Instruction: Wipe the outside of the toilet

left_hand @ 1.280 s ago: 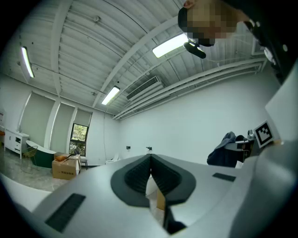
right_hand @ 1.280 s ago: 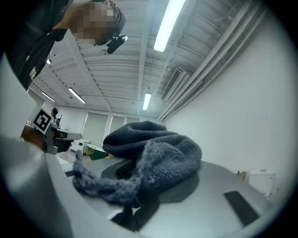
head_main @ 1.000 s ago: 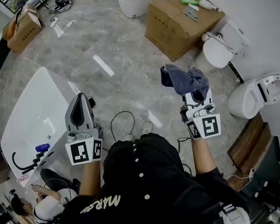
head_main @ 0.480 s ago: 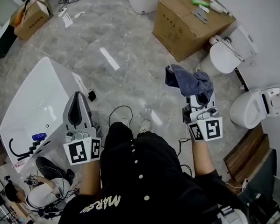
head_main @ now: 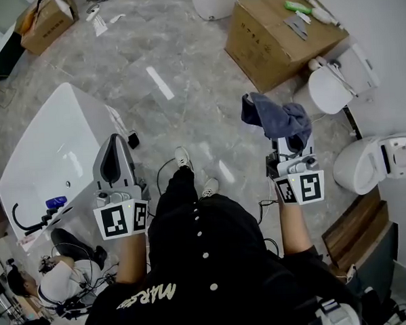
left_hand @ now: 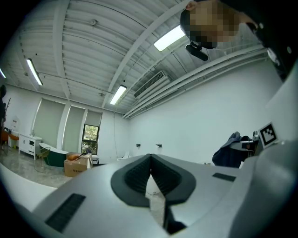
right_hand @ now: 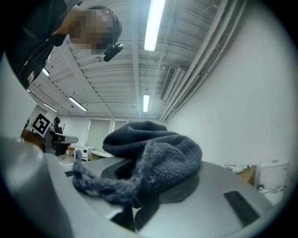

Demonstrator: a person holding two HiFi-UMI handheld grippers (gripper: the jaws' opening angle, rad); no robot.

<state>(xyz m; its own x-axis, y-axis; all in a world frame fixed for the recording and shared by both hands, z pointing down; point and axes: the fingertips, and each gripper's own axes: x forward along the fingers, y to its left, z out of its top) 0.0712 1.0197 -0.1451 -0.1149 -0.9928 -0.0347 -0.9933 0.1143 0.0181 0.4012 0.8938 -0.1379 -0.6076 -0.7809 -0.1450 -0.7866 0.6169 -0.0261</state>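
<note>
Person: dressed in black (head_main: 215, 266), standing on a grey marble-patterned floor (head_main: 185, 78) and holding a gripper in each hand.
Bathtub: white (head_main: 47, 160), on the floor to the person's left, a dark tap fitting at its near end.
Cardboard box: brown (head_main: 278, 35), ahead and to the right, small items lying on its top.
Toilet: white (head_main: 366, 160), on the floor by the right-hand wall, to the right of the right gripper and apart from it; a second toilet (head_main: 336, 83) sits further along, just beside the box.
Left gripper: (head_main: 114, 146) raised, jaws pressed together with nothing between them.
Right gripper: (head_main: 290, 143) raised, jaws clamped on the cloth.
Cloth: dark blue-grey knit (head_main: 277, 117), bunched over the right gripper's tips, well clear of both toilets.
</note>
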